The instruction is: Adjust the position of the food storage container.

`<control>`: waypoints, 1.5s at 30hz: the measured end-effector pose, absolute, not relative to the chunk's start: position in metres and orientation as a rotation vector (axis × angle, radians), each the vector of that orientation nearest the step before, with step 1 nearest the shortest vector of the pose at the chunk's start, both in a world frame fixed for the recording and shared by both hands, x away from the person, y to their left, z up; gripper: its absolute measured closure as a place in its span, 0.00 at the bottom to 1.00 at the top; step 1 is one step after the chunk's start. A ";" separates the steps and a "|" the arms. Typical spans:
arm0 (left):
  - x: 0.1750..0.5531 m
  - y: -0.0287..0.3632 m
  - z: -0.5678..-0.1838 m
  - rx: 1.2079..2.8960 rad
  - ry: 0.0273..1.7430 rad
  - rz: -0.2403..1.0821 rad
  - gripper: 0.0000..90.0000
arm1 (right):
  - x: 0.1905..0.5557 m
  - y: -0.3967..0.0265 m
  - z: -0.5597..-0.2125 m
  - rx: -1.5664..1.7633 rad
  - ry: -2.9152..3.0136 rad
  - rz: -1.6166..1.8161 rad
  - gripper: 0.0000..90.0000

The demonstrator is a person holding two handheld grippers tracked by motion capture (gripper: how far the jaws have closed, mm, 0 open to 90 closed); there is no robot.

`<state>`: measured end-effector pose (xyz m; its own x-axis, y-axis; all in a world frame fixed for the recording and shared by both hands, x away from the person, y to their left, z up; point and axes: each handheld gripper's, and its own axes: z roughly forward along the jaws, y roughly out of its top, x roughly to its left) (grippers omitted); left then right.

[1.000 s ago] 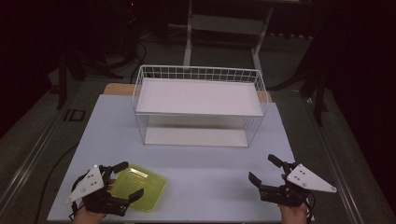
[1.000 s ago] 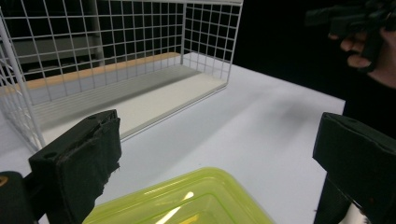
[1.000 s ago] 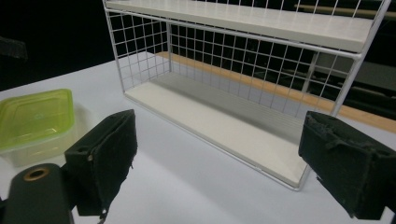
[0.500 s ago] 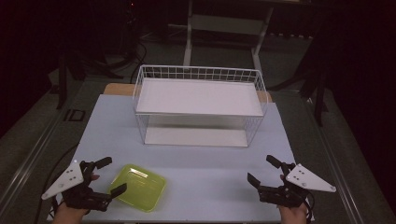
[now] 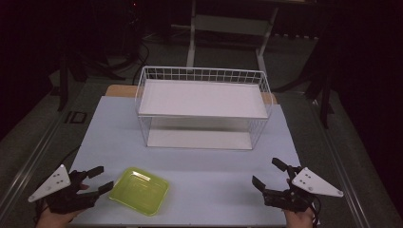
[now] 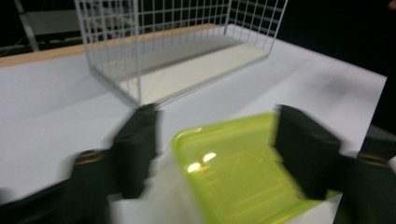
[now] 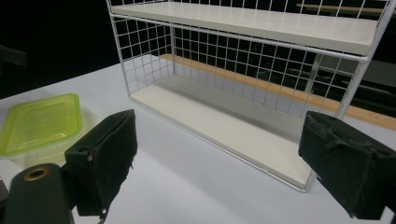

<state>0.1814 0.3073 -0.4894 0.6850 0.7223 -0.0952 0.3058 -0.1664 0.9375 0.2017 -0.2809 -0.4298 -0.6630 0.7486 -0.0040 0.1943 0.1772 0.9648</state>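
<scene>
A yellow-green plastic container lies flat on the white table near the front left. My left gripper sits just left of it, open, with its fingertips close to the container's left edge and nothing between them. In the left gripper view the container lies just beyond the blurred open jaws of the left gripper. My right gripper rests at the front right, open and empty. In the right gripper view the right gripper faces the rack, and the container lies far to the left.
A white wire rack with an upper shelf board and a lower board stands at the middle back of the table. A wooden strip runs along the far edge. Dark floor and stands surround the table.
My left gripper has drawn back to the left, away from the yellow-green container, which stays in place. The right gripper has hardly moved.
</scene>
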 end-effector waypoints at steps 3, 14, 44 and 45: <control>0.183 0.315 -0.493 1.756 0.849 0.475 0.66 | 0.202 -0.280 -0.430 0.883 1.984 1.503 0.13; 0.186 0.323 -0.526 1.957 0.967 0.374 1.00 | 0.203 -0.278 -0.431 0.883 2.005 1.504 0.13; 0.203 0.248 -0.541 2.132 0.772 0.157 1.00 | 0.204 -0.280 -0.434 0.893 2.015 1.504 0.13; 0.204 0.245 -0.541 2.139 0.766 0.147 1.00 | 0.204 -0.280 -0.434 0.893 2.016 1.504 0.13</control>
<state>0.2045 0.2448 -0.5409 0.8064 0.5704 -0.1561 0.4724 -0.4624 0.7503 0.2041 -0.2803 -0.4342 -0.6788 0.7343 0.0125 0.2209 0.1880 0.9570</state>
